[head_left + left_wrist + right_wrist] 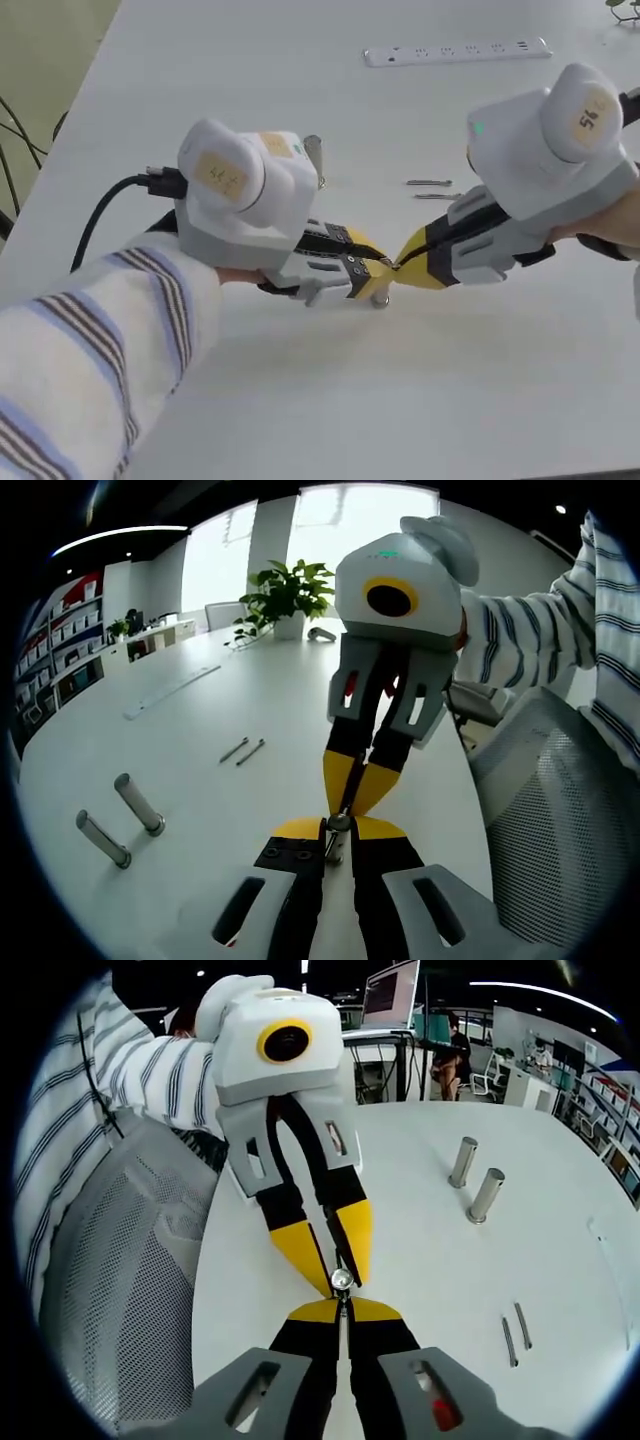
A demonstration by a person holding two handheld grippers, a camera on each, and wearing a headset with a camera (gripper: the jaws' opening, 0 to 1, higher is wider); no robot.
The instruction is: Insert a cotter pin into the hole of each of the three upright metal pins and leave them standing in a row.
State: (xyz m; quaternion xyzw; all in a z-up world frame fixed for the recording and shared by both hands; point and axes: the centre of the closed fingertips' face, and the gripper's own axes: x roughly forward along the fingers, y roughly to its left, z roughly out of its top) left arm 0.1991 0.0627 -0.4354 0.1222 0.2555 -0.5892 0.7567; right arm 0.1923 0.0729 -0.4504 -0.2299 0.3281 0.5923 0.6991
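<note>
Your left tongs [338, 830] are clamped narrow on the upright metal pin [342, 1279], which stands on the desk [330, 400] where both tools meet; your right tongs [343, 1308] are pinched on a thin cotter pin [343, 1294], its long axis along the jaws, tip at the pin's head; the cross-hole is hidden; the feed should run straight ahead from the right tongs, across the pin's vertical axis

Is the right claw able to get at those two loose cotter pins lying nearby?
Probably, once freed: bare table separates the right claw from the cotter pins, but it looks shut on something at the metal pin.
</note>
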